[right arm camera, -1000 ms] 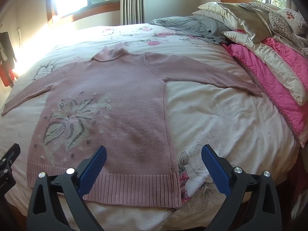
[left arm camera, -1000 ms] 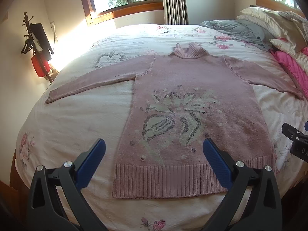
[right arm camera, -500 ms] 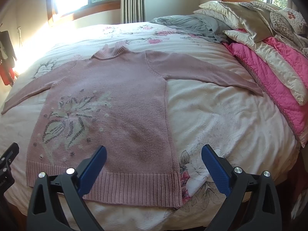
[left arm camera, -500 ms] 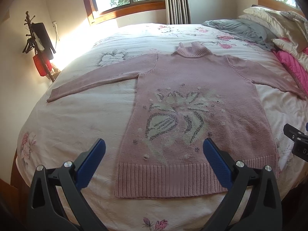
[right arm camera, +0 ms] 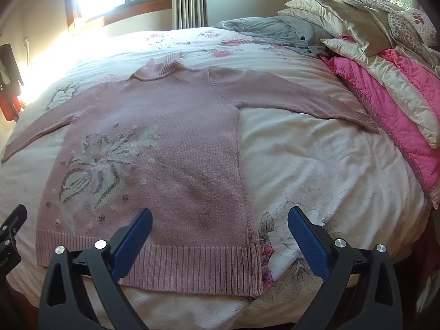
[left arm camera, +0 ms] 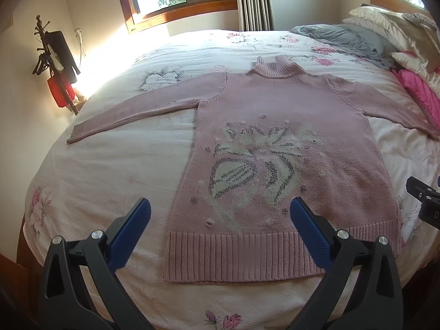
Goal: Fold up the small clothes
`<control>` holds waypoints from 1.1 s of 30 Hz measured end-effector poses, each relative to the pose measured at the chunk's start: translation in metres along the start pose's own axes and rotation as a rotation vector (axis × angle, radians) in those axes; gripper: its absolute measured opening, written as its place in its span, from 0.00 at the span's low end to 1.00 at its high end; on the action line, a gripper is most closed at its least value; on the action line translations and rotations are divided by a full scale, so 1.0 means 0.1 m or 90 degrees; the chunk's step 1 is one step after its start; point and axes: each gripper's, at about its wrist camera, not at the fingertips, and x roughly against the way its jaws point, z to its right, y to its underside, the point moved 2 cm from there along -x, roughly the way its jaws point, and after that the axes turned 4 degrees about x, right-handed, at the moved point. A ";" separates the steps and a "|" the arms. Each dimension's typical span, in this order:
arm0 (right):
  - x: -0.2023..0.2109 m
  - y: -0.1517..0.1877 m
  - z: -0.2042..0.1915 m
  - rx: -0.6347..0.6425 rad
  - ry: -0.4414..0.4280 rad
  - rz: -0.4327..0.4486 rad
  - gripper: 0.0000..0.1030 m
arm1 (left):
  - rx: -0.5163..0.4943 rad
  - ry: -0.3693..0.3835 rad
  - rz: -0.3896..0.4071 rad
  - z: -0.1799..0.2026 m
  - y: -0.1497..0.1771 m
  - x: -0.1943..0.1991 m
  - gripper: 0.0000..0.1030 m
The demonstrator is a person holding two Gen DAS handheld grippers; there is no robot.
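Observation:
A pink knit sweater (left arm camera: 277, 104) with a pale flower design lies flat and face up on the bed, both sleeves spread out sideways and its ribbed hem nearest me. My left gripper (left arm camera: 220, 217) hovers open above the hem's left half, holding nothing. In the right wrist view the same sweater (right arm camera: 176, 126) fills the left and centre, and my right gripper (right arm camera: 220, 225) stands open over the hem's right corner, also empty. The right sleeve cuff (right arm camera: 365, 119) reaches toward the pink quilt.
The bed carries a white floral cover (left arm camera: 110, 170). A grey garment (right arm camera: 272, 31), cream pillows (right arm camera: 354, 19) and a pink quilt (right arm camera: 390, 104) are piled at the right. A coat stand with dark and red items (left arm camera: 59, 74) is by the left wall. Windows lie behind.
Both grippers have crept slightly forward and downward toward the sweater's hem; the sweater has not moved and both stay open.

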 end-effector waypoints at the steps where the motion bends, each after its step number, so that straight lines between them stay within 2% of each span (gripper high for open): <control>1: 0.00 0.00 0.00 0.000 0.000 0.000 0.96 | 0.000 0.000 -0.001 0.00 0.00 -0.01 0.97; 33: 0.00 0.03 0.00 -0.003 0.001 -0.001 0.96 | -0.005 -0.004 -0.003 -0.02 0.05 -0.01 0.97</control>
